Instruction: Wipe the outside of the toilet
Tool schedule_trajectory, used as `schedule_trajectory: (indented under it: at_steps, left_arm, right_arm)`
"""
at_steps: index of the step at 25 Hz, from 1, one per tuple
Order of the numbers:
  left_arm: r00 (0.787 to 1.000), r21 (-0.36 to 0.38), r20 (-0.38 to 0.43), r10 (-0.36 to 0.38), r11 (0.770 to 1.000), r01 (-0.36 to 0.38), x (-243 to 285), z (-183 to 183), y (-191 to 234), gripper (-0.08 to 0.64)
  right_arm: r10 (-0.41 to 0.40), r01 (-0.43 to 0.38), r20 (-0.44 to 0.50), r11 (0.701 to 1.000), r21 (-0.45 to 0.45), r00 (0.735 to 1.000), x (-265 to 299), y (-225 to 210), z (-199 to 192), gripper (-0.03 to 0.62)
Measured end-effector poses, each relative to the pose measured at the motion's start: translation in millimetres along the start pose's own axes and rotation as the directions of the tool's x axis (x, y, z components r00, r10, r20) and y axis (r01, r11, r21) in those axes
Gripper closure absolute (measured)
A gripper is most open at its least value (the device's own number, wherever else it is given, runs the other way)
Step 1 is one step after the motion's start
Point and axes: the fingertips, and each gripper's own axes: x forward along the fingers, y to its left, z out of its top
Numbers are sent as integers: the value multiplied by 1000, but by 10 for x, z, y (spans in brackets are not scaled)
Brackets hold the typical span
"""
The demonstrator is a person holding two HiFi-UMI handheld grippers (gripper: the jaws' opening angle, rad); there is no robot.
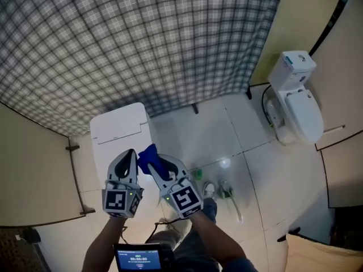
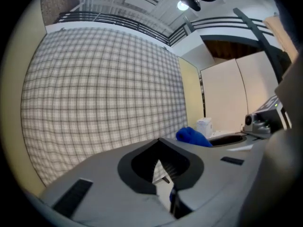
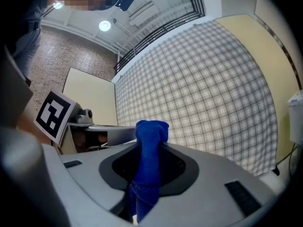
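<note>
The white toilet (image 1: 296,101) stands at the far right of the head view, against the yellow wall, well away from both grippers. Both are held close together low in the middle. My right gripper (image 1: 153,162) is shut on a blue cloth (image 1: 150,157). In the right gripper view the cloth (image 3: 150,141) stands up between the jaws of that gripper (image 3: 147,157). Beside it, my left gripper (image 1: 129,158) is shut with nothing in it. The left gripper view shows its jaws (image 2: 161,150) closed together and the blue cloth (image 2: 193,136) off to the right.
A white lidded box (image 1: 120,130) sits on the tiled floor just beyond the grippers. A checked curtain (image 1: 142,38) fills the far side. Beige partitions (image 1: 34,174) stand left and right. The person's shoes (image 1: 210,189) and a small screen (image 1: 136,259) show below.
</note>
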Motion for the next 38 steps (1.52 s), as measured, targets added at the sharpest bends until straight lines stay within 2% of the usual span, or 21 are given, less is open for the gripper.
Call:
schedule_trajectory:
  at_steps: [3, 8, 11, 17, 19, 22, 25, 28, 31, 38]
  left_arm:
    - [995, 17, -76, 60, 998, -59, 623, -338, 10, 548]
    - [981, 61, -169, 100, 994, -90, 1544, -1322, 247, 548]
    - [973, 134, -194, 124, 986, -99, 1974, -1719, 429, 548]
    - [961, 274, -175, 214, 948, -161, 2283, -2118, 838, 548]
    - [961, 318, -171, 216, 936, -154, 2344, -2214, 886, 548]
    - [963, 344, -164, 213, 928, -147, 2383, -2340, 893, 548]
    - [965, 342, -139, 222, 925, -164, 2363, -2421, 913, 548]
    - [969, 328, -135, 206, 932, -152, 2236, -2520, 845, 548]
    - [974, 332, -156, 164, 938, -104, 2013, -2655, 718, 548]
    - [987, 343, -149, 60, 939, -6, 1321, -2937, 209, 548]
  right_arm:
    - [33, -30, -29, 997, 73, 999, 298, -627, -394, 492]
    - [80, -74, -40, 989, 124, 996, 1035, -1400, -1436, 492]
    - [104, -96, -44, 983, 156, 994, 1470, -1713, -1953, 492]
    - [147, -132, -67, 973, 192, 987, 2278, -2019, -2891, 492]
    - [133, -118, -60, 972, 203, 989, 2567, -2153, -3089, 492]
    - [120, -101, -71, 967, 232, 990, 2884, -2282, -3366, 492]
    - [161, -140, -76, 963, 230, 984, 2878, -2136, -3552, 492]
    - [186, -159, -80, 951, 265, 979, 2450, -1799, -3788, 492]
    - [162, -123, -96, 937, 326, 982, 1864, -1405, -4041, 492]
    - [88, -38, -117, 928, 371, 989, 636, -423, -4379, 492]
